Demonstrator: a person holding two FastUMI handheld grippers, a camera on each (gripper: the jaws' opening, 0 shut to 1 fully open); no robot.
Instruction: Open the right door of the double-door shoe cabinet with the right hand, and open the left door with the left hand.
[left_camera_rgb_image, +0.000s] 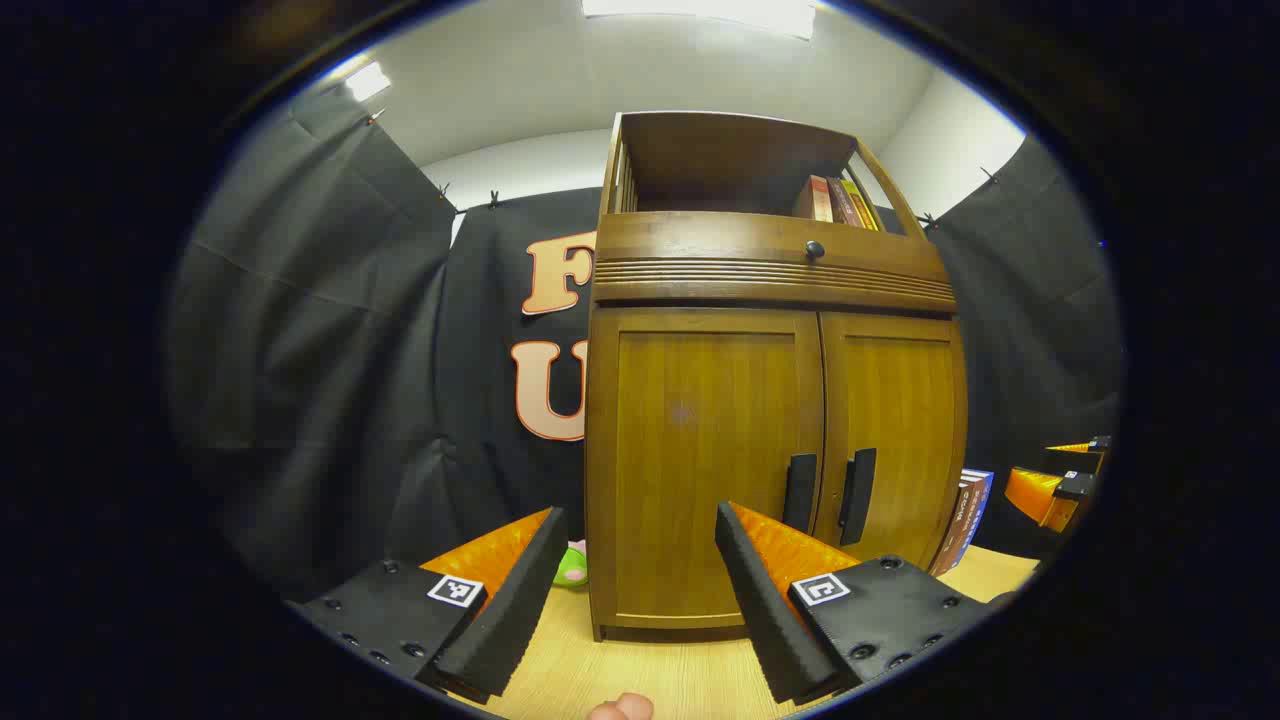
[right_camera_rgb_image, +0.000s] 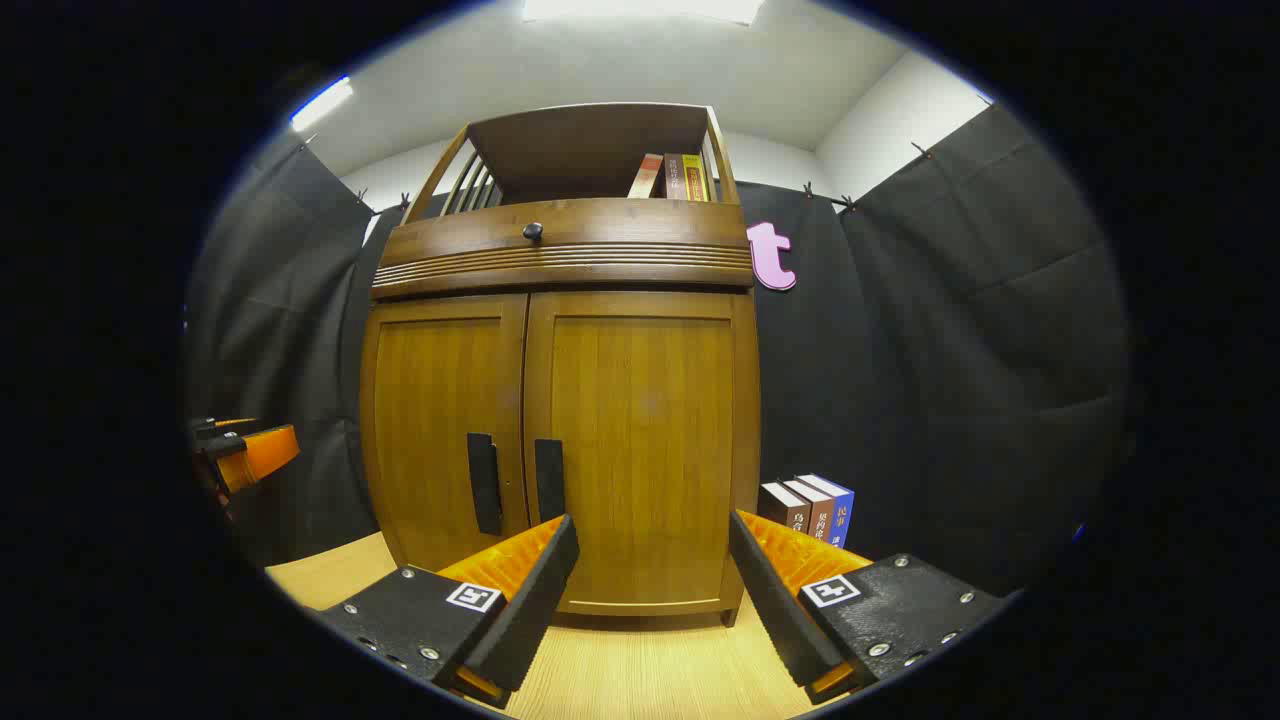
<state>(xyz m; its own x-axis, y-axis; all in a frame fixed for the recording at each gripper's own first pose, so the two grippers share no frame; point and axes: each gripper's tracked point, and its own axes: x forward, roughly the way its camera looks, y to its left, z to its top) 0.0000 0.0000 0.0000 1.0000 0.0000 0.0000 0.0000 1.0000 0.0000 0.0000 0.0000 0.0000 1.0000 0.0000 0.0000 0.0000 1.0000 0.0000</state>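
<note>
- Cabinet (right_camera_rgb_image: 560, 400) upright on the light wood tabletop (right_camera_rgb_image: 640, 670), both doors closed and flush, nothing started as judged from that.
- Right door (right_camera_rgb_image: 645, 440) dead ahead of right gripper (right_camera_rgb_image: 650, 575); its handle (right_camera_rgb_image: 549, 478) up and to the left of the fingers, just beside the centre seam.
- Handle long axis vertical on both doors, so fingers likely need to straddle sideways across the bar, or hook behind it.
- Right gripper fingers spread wide, empty, nothing between them but door panel farther off.
- Left door (left_camera_rgb_image: 700, 450) ahead of left gripper (left_camera_rgb_image: 640, 575); left handle (left_camera_rgb_image: 799, 492) up and to the right of its fingers, next to the seam.
- Left gripper fingers likewise apart, holding nothing; a bit of the holding hand (left_camera_rgb_image: 620, 708) below the cabinet base.
- Each gripper nearer its own door; neither touching the cabinet, both short of it.
- Right door first per task: probable move is forward and leftward toward the seam, then pull outward, hinge on the cabinet's outer edge.
- Counts: two doors, two black bar handles, one round knob (right_camera_rgb_image: 533, 231) on the band above the doors.
- Three books (right_camera_rgb_image: 672, 177) on the cabinet's open top shelf; three more books (right_camera_rgb_image: 810, 510) standing just right of the cabinet base.
- Small green object (left_camera_rgb_image: 573, 566) left of the cabinet base, too hidden to identify.
</note>
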